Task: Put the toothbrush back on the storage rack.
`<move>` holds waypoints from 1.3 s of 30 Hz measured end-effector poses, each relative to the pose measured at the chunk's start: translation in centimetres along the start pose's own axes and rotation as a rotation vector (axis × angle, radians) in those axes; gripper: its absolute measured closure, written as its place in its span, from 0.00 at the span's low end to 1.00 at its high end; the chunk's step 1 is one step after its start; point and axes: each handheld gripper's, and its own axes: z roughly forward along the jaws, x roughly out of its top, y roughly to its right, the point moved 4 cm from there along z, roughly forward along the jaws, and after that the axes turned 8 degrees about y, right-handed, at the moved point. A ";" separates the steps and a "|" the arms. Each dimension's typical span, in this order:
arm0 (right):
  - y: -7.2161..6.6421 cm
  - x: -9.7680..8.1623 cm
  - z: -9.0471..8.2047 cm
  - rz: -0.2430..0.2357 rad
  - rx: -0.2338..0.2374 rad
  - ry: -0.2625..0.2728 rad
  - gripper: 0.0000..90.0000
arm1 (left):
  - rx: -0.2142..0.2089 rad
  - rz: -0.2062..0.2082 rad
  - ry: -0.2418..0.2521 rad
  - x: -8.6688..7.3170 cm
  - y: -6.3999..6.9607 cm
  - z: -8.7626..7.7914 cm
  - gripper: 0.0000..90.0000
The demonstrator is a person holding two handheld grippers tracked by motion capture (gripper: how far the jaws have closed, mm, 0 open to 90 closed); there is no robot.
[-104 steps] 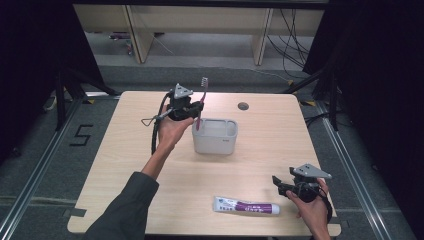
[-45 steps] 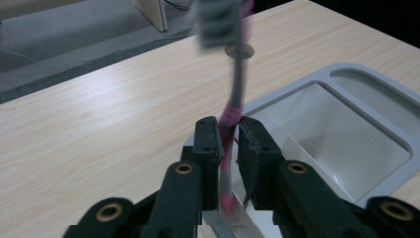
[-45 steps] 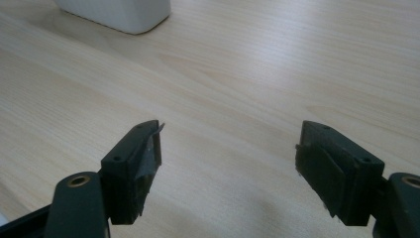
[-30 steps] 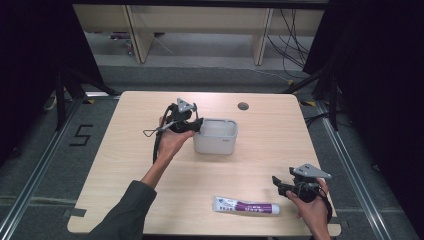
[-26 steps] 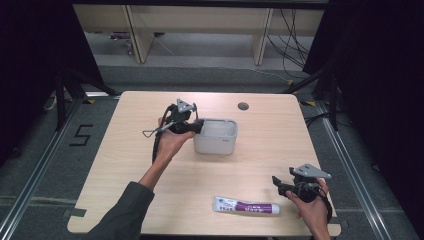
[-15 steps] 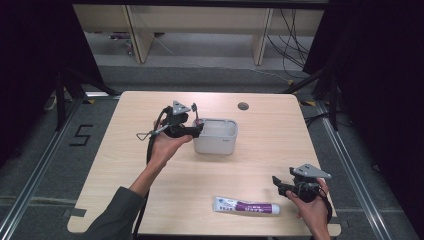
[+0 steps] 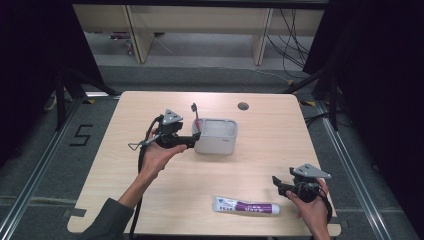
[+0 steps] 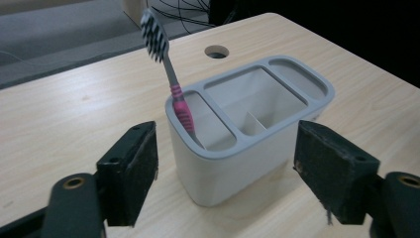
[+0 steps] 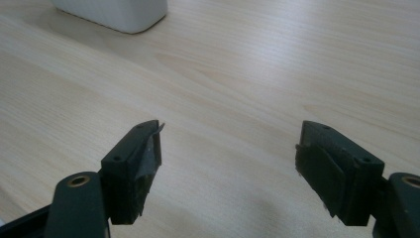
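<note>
Left gripper released beside the toothbrush holder

The left gripper, jaws just opened and empty, has drawn back from the holder; the toothbrush stands tilted in its nearest slot. The right gripper gapes, unmoved, beside the toothpaste, label unreadable.

Black hand-held gripper, grey three-cornered top plate, trailing black cable, dark grey sleeve

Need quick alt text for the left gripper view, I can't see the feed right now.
A pink and grey toothbrush stands tilted, bristles up, in the end compartment of a grey organiser on a wooden table. The left tool has just been opening; its jaws stand wide in front, touching nothing.
</note>
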 end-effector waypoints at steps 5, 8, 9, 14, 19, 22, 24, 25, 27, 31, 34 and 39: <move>0.0 0.0 0.0 0.003 0.003 0.003 0.29 | -0.026 0.007 0.015 -0.8 0.0 -0.8 0.25; -0.1 -0.1 0.0 0.008 0.012 -0.012 0.29 | -0.029 -0.004 0.016 -1.5 0.0 -1.1 0.25; 0.0 0.0 -0.1 0.001 0.002 -0.008 0.29 | -0.034 -0.005 0.018 -1.8 -0.1 -1.2 0.25; 0.0 0.0 0.0 -0.011 0.007 -0.005 0.29 | -0.042 -0.018 0.018 -2.8 -0.2 -1.6 0.25; -0.1 0.0 0.1 -0.005 0.006 -0.003 0.29 | -0.056 -0.009 0.019 -4.0 -0.2 -1.7 0.25; -0.1 0.0 0.0 -0.005 -0.001 -0.009 0.29 | -0.062 -0.004 0.003 -4.6 -0.3 -1.6 0.24; -0.1 0.0 0.0 -0.005 0.002 -0.002 0.29 | -0.066 0.011 -0.018 -5.0 -0.5 -1.5 0.24; -0.1 0.1 0.0 -0.008 -0.001 0.004 0.29 | -0.064 -0.005 -0.007 -5.1 -0.3 -1.3 0.24; -0.1 0.0 0.0 -0.020 0.007 -0.003 0.29 | -0.063 -0.005 -0.017 -5.5 -0.3 -1.3 0.24; -0.4 0.0 0.0 0.024 0.003 -0.011 0.29 | -0.066 -0.001 -0.030 -6.1 -0.2 -1.2 0.24; -0.1 0.1 -0.1 -0.008 0.004 0.000 0.29 | -0.079 -0.004 -0.030 -6.4 -0.3 -1.2 0.24; -0.2 0.1 0.0 -0.006 0.018 0.000 0.29 | -0.069 -0.016 -0.034 -6.8 -0.5 -1.7 0.24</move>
